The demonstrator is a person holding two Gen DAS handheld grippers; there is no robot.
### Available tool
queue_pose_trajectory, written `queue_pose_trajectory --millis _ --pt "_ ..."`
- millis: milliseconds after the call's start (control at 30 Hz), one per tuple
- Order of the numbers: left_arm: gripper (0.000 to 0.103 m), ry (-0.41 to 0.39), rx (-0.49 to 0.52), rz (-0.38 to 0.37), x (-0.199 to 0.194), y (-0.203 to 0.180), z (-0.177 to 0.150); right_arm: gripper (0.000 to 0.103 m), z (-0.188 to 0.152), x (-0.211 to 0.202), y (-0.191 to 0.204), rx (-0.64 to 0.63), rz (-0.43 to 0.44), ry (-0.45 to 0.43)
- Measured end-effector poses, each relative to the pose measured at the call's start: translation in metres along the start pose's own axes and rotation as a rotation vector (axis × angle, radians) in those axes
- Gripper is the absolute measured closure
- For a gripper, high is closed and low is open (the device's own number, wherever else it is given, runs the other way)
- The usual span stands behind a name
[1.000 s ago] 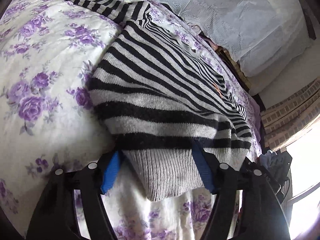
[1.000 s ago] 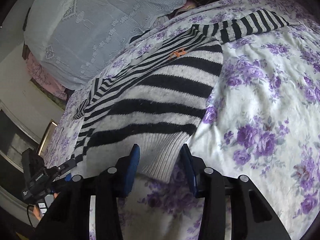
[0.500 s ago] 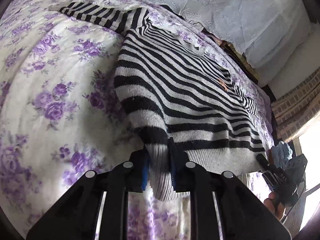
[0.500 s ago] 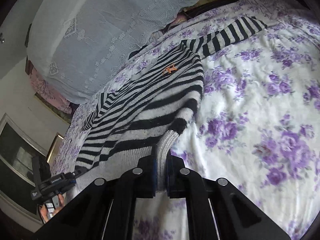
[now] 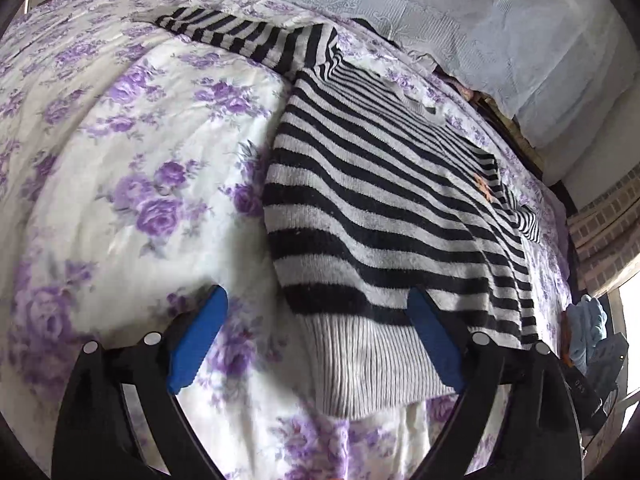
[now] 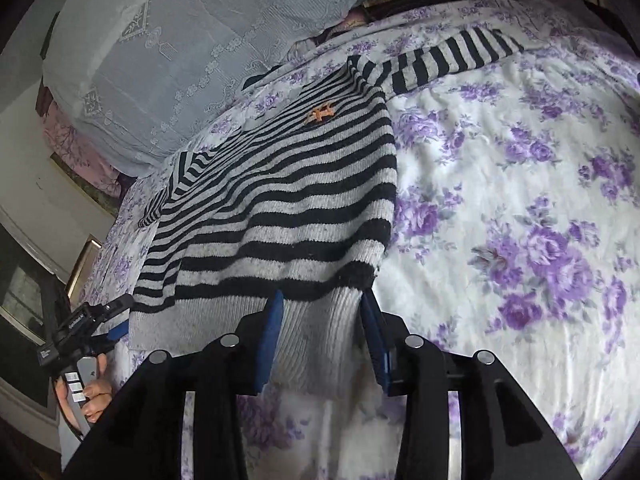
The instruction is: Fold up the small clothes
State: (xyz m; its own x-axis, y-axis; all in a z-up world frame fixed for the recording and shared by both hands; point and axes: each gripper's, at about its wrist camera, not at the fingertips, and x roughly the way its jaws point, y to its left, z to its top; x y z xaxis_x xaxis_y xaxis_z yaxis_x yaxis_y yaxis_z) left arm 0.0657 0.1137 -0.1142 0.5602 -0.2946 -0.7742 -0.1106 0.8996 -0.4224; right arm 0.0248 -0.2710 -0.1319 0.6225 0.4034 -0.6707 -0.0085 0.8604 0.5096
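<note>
A black-and-grey striped sweater (image 5: 384, 208) lies spread on the flowered bed cover (image 5: 120, 160), one sleeve (image 5: 248, 40) stretched away. My left gripper (image 5: 316, 296) stands wide, its jaws opening, over the ribbed hem's left corner (image 5: 360, 364). The cloth lies between the blue pads (image 5: 198, 336) and only the right pad is near it. In the right wrist view the same sweater (image 6: 288, 208) shows an orange mark (image 6: 320, 114). My right gripper (image 6: 322, 296) is opening around the hem's right corner (image 6: 316, 340), which lies loose between the pads (image 6: 270, 340).
A pale lace-covered pile of bedding (image 6: 192, 40) rises at the head of the bed. The left gripper (image 6: 84, 320) and the hand holding it (image 6: 92, 396) show at the bed's edge. A window and patterned wall (image 5: 608, 232) lie past the far side.
Half a second ago both grippers were shut on pinched-up hem corners. Both have since opened and the hem has dropped flat onto the bed cover.
</note>
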Motion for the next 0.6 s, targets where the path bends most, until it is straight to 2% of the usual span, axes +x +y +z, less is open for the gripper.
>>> queue_pose_trajectory --millis 33,67,100,133,200,267,333,367,400,433,467,533,567,600 --pt "0.027 0.023 0.014 0.012 0.010 -0.003 0.001 0.090 0.001 0.010 -0.002 0.015 0.007 0.028" --pt "0.052 0.009 0.046 0.074 0.014 -0.008 0.000 0.091 0.001 0.016 -0.004 0.019 -0.007 0.033" --pt "0.079 0.010 0.080 0.071 0.012 -0.012 -0.003 0.093 -0.002 0.014 -0.004 0.019 -0.002 0.017" --pt "0.087 0.024 0.092 0.026 0.009 -0.014 -0.007 0.095 -0.005 0.008 -0.001 -0.006 -0.013 0.003" --pt "0.091 -0.002 0.114 0.008 -0.009 -0.016 -0.014 0.096 -0.013 -0.006 0.004 -0.055 -0.024 -0.021" --pt "0.091 -0.027 0.157 0.001 -0.025 -0.018 -0.022 0.096 -0.020 -0.014 0.002 -0.069 -0.012 -0.001" --pt "0.090 0.008 0.170 0.001 -0.024 -0.015 -0.026 0.095 -0.024 -0.011 -0.002 -0.091 -0.029 0.033" --pt "0.087 0.036 0.171 0.015 -0.016 -0.012 -0.026 0.094 -0.025 -0.007 -0.004 -0.103 -0.042 0.046" --pt "0.080 0.058 0.172 0.040 -0.010 -0.008 -0.027 0.093 -0.024 -0.004 -0.004 -0.115 -0.044 0.059" --pt "0.078 0.062 0.171 0.041 -0.009 -0.005 -0.027 0.089 -0.020 -0.005 -0.004 -0.122 -0.045 0.062" --pt "0.072 0.060 0.171 0.037 -0.014 -0.003 -0.024 0.085 -0.013 -0.009 -0.005 -0.119 -0.034 0.063" --pt "0.051 0.022 0.178 0.072 -0.029 -0.003 -0.015 0.073 0.007 -0.023 -0.014 -0.092 -0.040 0.004" --pt "0.032 -0.037 0.184 0.123 -0.038 -0.004 -0.006 0.071 0.022 -0.030 -0.021 -0.064 -0.059 -0.034" --pt "0.024 -0.094 0.194 0.174 -0.045 -0.006 0.004 0.069 0.041 -0.034 -0.031 -0.023 -0.070 -0.070"
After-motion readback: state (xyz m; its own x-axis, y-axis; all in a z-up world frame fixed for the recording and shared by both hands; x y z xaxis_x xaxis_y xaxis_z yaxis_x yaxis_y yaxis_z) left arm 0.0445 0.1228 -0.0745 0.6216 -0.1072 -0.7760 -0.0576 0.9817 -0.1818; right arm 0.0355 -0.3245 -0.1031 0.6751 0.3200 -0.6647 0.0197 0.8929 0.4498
